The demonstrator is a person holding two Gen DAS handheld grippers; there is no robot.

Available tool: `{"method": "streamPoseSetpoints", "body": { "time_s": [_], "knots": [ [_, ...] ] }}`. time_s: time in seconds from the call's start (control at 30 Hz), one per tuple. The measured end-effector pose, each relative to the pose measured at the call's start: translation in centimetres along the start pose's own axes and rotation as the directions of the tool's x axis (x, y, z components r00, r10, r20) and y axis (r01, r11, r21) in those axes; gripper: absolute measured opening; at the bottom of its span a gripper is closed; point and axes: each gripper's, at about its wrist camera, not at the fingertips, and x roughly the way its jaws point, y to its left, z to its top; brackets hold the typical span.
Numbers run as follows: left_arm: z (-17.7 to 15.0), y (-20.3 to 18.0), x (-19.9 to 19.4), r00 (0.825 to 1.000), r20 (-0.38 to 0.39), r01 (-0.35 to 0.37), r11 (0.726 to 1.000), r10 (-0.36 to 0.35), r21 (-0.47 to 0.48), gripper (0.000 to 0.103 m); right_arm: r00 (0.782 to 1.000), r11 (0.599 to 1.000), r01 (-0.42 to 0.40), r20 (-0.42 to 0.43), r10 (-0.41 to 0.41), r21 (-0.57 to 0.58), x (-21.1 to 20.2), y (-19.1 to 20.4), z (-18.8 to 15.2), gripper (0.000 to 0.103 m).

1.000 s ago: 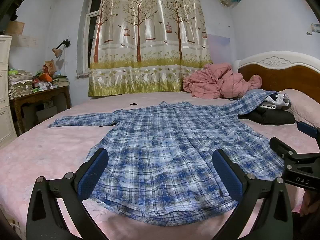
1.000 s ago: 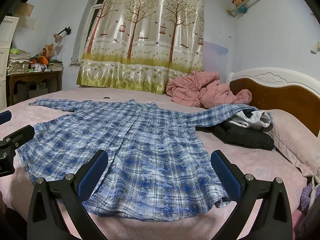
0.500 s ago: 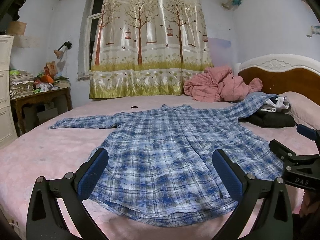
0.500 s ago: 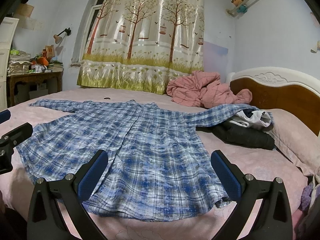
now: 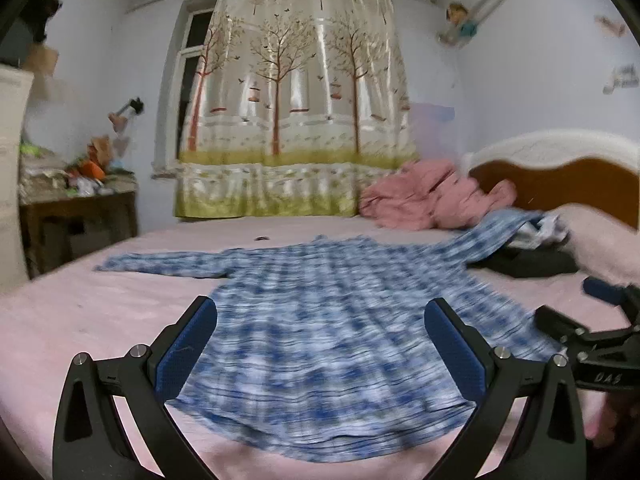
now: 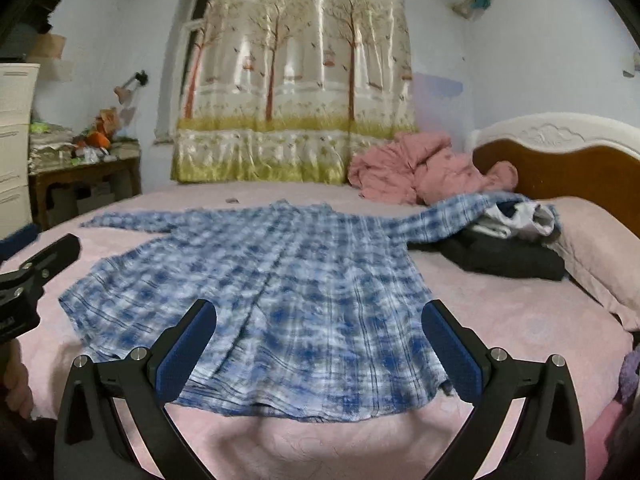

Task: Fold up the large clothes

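Shirt (image 5: 332, 328) lies flat on bed (image 5: 80, 320), collar-to-hem axis running toward both wide-open, empty grippers, left gripper (image 5: 320, 344) and right gripper (image 6: 318, 344), hem nearest.

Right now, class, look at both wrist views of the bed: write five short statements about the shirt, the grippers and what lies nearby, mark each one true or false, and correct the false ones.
1. The plaid shirt lies spread flat on the pink bed. True.
2. The left gripper is clamped on the shirt's hem. False: its jaws stand wide open, holding nothing.
3. One sleeve rests on the dark clothes pile near the pillow. True.
4. The right gripper is shut. False: its jaws are open too.
5. The crumpled pink quilt covers the shirt's collar. False: it lies apart, by the headboard.
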Motion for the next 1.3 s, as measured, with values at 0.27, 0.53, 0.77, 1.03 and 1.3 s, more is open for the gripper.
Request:
{"method": "streamPoseSetpoints", "body": {
  "time_s": [0.27,0.53,0.77,1.03,1.3],
  "knots": [
    [0.8,0.5,-1.1,0.997,0.057,-0.049,0.999,0.049,-0.003,0.103,1.0,1.0,0.007,0.0,-0.007,0.0,-1.1,-0.3,0.4,0.103],
    [1.3,2.1,-2.0,0.991,0.04,-0.128,0.99,0.126,0.056,0.103,0.999,0.997,-0.036,-0.023,0.034,-0.074,-1.7,-1.9,2.1,0.103],
    [-3.2,2.4,3.6,0.949,-0.314,0.084,0.949,0.016,0.302,0.098,0.946,0.965,-0.117,-0.323,0.036,-0.236,3.6,-2.8,-1.0,0.103],
    [-7.4,1.0,7.4,0.819,-0.573,0.242,0.919,-0.021,0.311,0.098,0.856,0.922,-0.231,-0.515,0.04,-0.311,8.0,-0.7,-6.2,0.102],
    [-7.8,2.4,8.4,0.763,-0.643,0.245,0.948,-0.059,0.204,0.099,0.885,0.965,-0.077,-0.463,-0.049,-0.25,9.7,-2.5,-6.2,0.102]
  ]
}}
